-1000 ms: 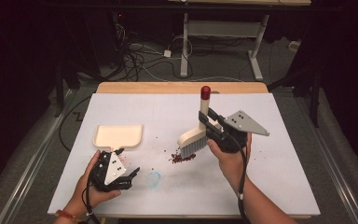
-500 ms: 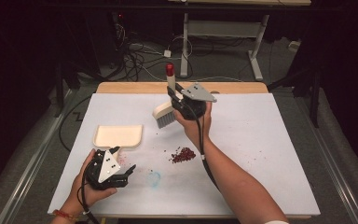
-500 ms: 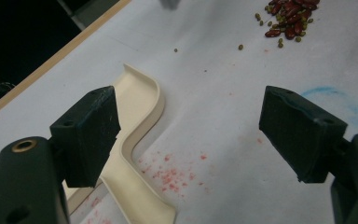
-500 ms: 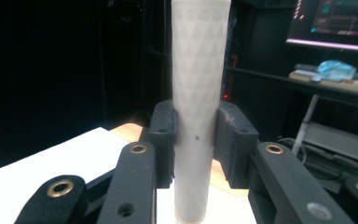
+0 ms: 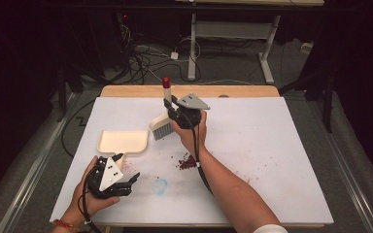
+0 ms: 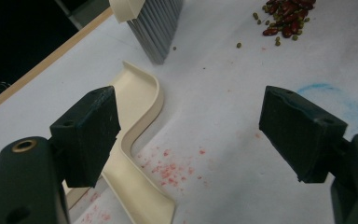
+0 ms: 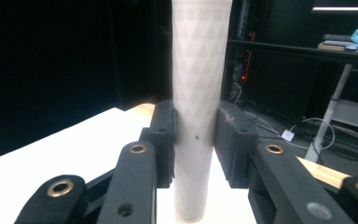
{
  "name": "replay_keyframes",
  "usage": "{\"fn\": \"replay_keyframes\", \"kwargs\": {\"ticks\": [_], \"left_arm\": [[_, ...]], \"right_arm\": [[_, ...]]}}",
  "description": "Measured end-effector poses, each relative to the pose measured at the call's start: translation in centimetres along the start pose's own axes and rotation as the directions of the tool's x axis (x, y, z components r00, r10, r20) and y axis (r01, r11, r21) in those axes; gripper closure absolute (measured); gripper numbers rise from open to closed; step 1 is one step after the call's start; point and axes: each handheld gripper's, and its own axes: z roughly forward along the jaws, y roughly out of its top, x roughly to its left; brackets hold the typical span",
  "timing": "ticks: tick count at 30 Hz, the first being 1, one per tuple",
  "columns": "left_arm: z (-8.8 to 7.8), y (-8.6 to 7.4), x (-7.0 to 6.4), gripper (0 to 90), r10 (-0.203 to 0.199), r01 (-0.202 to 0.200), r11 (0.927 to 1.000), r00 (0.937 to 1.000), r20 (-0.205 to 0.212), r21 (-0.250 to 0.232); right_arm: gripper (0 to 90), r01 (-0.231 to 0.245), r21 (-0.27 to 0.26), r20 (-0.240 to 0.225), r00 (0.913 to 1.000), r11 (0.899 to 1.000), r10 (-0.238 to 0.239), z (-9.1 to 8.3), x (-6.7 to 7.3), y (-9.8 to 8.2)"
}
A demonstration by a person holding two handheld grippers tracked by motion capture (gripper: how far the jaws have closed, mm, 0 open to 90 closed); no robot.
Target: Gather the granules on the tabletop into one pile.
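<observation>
1. Right gripper (image 5: 171, 108) is clamped on the hand brush (image 5: 163, 125) handle, bristles just off the table (image 5: 272, 145), far of the bean pile (image 5: 188, 162).
2. Left gripper (image 5: 126, 171) is spread wide, empty, near the dustpan (image 5: 121, 141).
3. Beans look unswept, so most of the job's probably left.

Left hand-held gripper (image 5: 128, 180) low at near-left, jaws wide apart. Right hand-held gripper (image 5: 169, 105) raised, forearm extended forward, jaws clamped.
</observation>
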Motion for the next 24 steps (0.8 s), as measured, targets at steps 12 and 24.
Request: {"fn": "replay_keyframes", "kwargs": {"ticks": [12, 24], "left_arm": [[0.0, 0.3, -0.3, 19.5, 0.008, -0.008, 1.0, 1.0, -0.001, 0.005], [0.3, 0.4, -0.4, 19.5, 0.007, -0.007, 0.9999, 1.0, -0.003, 0.013]], "right_arm": [[70.4, 0.043, 0.049, -0.068, 0.9969, 0.998, -0.04, -6.2, -1.8, 0.1], [70.3, 0.047, -0.019, -0.061, 0.997, 0.999, -0.048, -8.3, -2.1, 2.0]]}}
